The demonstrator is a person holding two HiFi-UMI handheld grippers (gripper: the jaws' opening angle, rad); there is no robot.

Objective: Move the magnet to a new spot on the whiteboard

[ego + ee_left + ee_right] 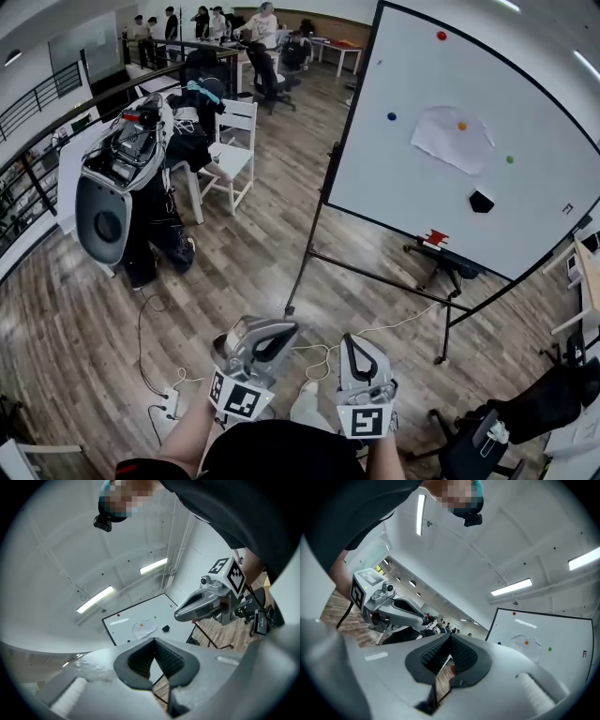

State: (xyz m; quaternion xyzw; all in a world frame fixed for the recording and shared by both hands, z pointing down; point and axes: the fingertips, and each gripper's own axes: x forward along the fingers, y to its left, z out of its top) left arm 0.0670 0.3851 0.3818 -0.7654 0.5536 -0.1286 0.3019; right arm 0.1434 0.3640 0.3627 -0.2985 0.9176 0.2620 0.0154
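Okay, left to right. Far left is a white machine (94, 202) with dark clothing draped over it, standing on the wood floor (244, 272). Just right of it is a white chair (232, 150). People (265, 21) sit at desks well back, along the top of the head view. A white power strip (172, 403) lies on the floor low left, with a cable running off it.

Bottom centre: the left gripper (281, 330) is held low in front of the person and tilted toward the board. Its own view shows the jaw tips closed together with nothing between the pads. The right gripper (353, 345) sits just beside it, not touching. Its jaws are also closed tip to tip and empty.

Both are well apart from the whiteboard (412, 187), which stands tilted on a black frame (375, 277) at the right. All the magnets are on the board:
- The blue magnet (391, 116) is near the left edge.
- The red magnet (441, 36) is up near the top.
- The orange magnet (461, 126) is mid-board, on a sheet of paper (445, 145).
- The green magnet (509, 159) is right of the sheet.

A black hexagonal piece (481, 201) sits on the board below the paper. A small red-and-white item (436, 238) is at the board's lower edge, but I can't tell what it is. A dark office chair (478, 448) is in the bottom right corner.
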